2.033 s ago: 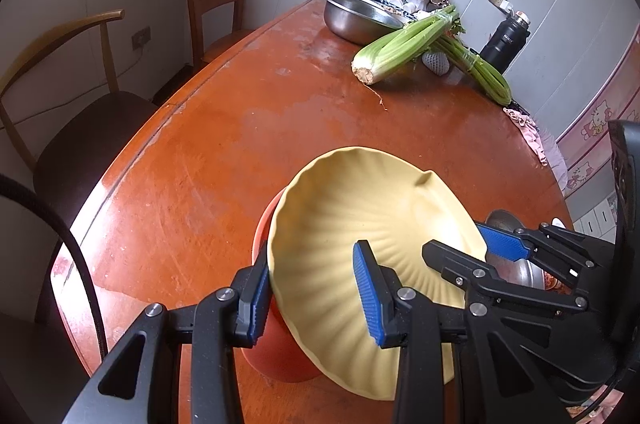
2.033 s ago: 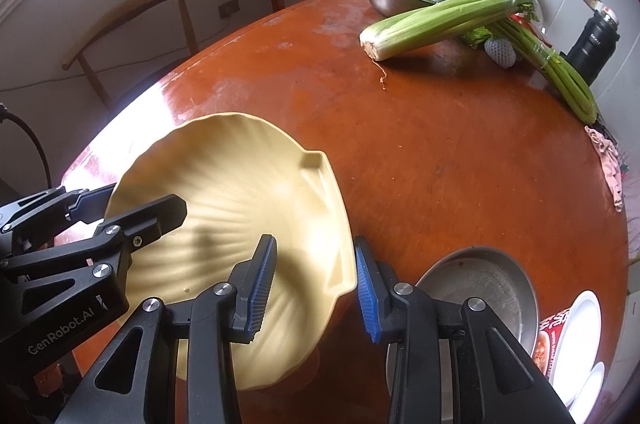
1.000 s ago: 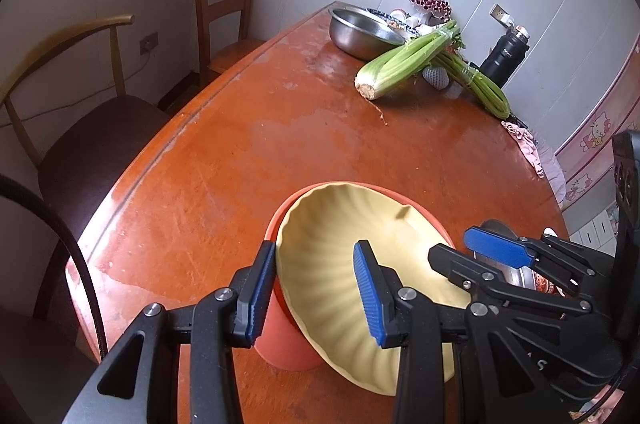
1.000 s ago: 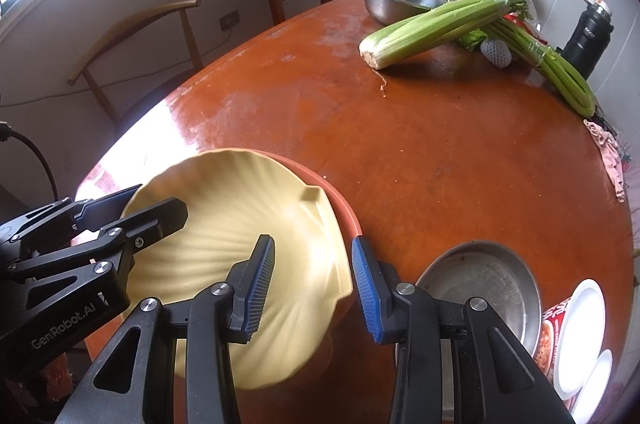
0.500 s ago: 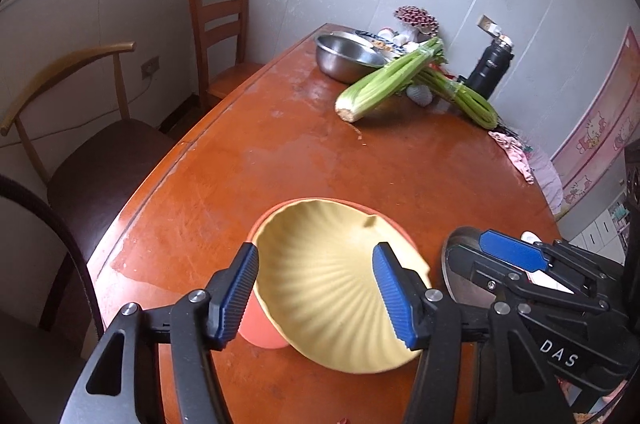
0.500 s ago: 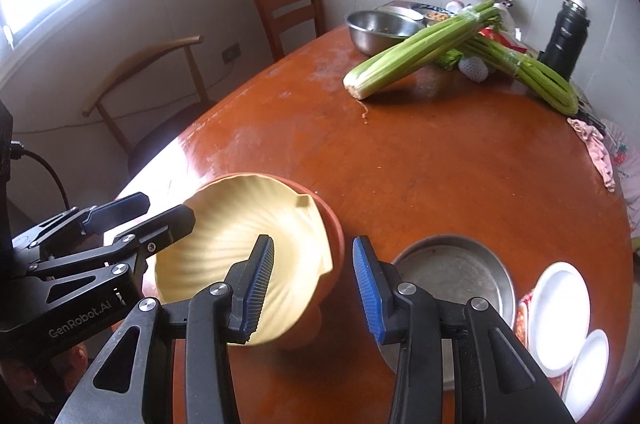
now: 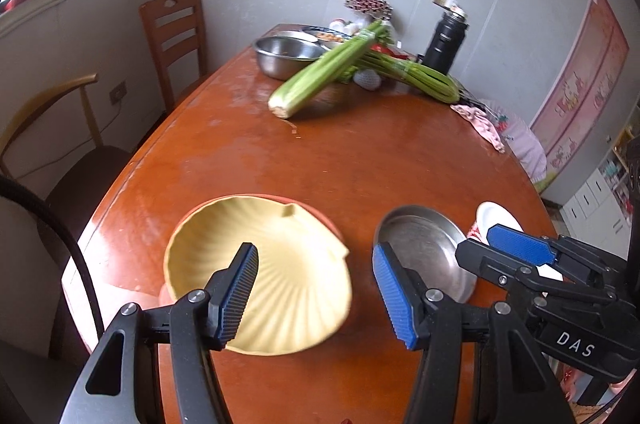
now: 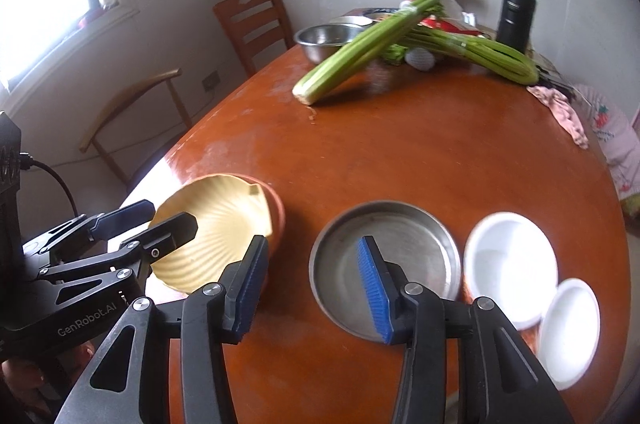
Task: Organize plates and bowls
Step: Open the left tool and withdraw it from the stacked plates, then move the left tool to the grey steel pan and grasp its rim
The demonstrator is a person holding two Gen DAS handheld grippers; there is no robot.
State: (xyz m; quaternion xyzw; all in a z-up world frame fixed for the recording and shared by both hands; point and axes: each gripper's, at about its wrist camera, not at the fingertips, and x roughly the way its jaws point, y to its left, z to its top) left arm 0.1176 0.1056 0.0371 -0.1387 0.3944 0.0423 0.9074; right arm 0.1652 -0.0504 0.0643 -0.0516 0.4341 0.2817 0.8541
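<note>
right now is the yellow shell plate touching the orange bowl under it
Touching. In the right wrist view the yellow shell plate sits nested in the orange bowl, whose rim shows just beyond the plate's far edge with no gap.

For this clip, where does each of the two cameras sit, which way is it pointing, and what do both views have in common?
Left wrist: rides the left tongs, angled down over the yellow shell dish on the table; own open blue pads frame the view, right tongs alongside.
Right wrist: rides the right tongs, angled down over the steel pan and white plates; left tongs at lower left.
Shared: dish, pan, celery, black flask.
</note>
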